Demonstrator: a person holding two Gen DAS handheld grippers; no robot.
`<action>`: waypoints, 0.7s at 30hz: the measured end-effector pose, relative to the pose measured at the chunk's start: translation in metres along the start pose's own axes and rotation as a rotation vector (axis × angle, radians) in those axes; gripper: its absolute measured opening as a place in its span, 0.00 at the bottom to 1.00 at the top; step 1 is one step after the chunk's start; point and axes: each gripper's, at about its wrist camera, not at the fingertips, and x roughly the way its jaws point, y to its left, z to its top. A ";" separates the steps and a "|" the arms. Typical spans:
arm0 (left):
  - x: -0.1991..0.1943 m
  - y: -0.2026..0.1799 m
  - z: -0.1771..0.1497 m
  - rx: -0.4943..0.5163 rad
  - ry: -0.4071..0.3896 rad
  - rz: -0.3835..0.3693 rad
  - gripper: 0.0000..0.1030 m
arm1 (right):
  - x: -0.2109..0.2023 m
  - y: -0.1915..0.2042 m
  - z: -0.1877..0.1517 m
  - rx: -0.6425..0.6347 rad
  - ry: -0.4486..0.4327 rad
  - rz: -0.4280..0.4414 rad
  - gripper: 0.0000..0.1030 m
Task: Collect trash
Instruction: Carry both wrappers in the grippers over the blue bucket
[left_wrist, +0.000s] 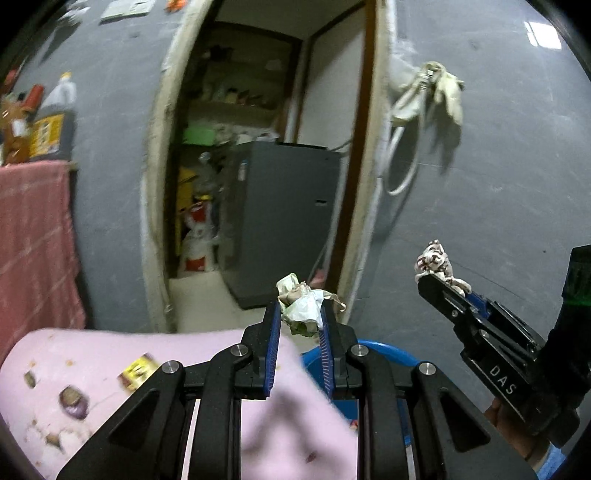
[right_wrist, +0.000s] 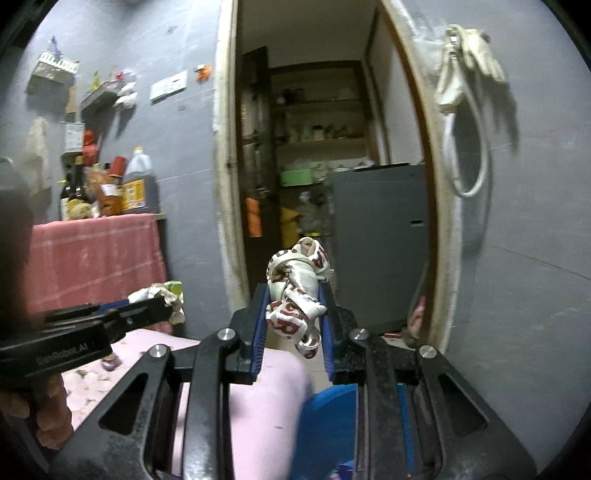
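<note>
My left gripper (left_wrist: 300, 306) is shut on a crumpled green-and-white wrapper (left_wrist: 301, 308), held in the air above the pink table (left_wrist: 92, 362). In the right wrist view the same left gripper (right_wrist: 168, 301) comes in from the left with that wrapper (right_wrist: 164, 291) at its tip. My right gripper (right_wrist: 295, 295) is shut on a crumpled white wrapper with red letters (right_wrist: 297, 291). In the left wrist view the right gripper (left_wrist: 437, 275) shows at the right, the red-lettered wrapper (left_wrist: 434, 260) sticking out of its tip. A blue bin rim (left_wrist: 388, 350) lies just below both grippers.
More scraps lie on the pink table: a yellow packet (left_wrist: 138, 371) and purple peels (left_wrist: 74, 400). Ahead is a doorway with a grey cabinet (right_wrist: 380, 236) inside. A pink-cloth counter (right_wrist: 92, 254) with bottles (right_wrist: 136, 184) stands left. A cable and rag (right_wrist: 465, 74) hang on the right wall.
</note>
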 end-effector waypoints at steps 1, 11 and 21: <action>0.003 -0.006 -0.001 0.010 -0.002 -0.009 0.17 | -0.002 -0.009 -0.001 0.014 0.000 -0.011 0.25; 0.047 -0.042 -0.007 0.041 0.061 -0.084 0.17 | 0.001 -0.071 -0.010 0.162 0.061 -0.117 0.25; 0.081 -0.057 -0.022 0.052 0.199 -0.120 0.17 | 0.020 -0.099 -0.024 0.241 0.193 -0.136 0.26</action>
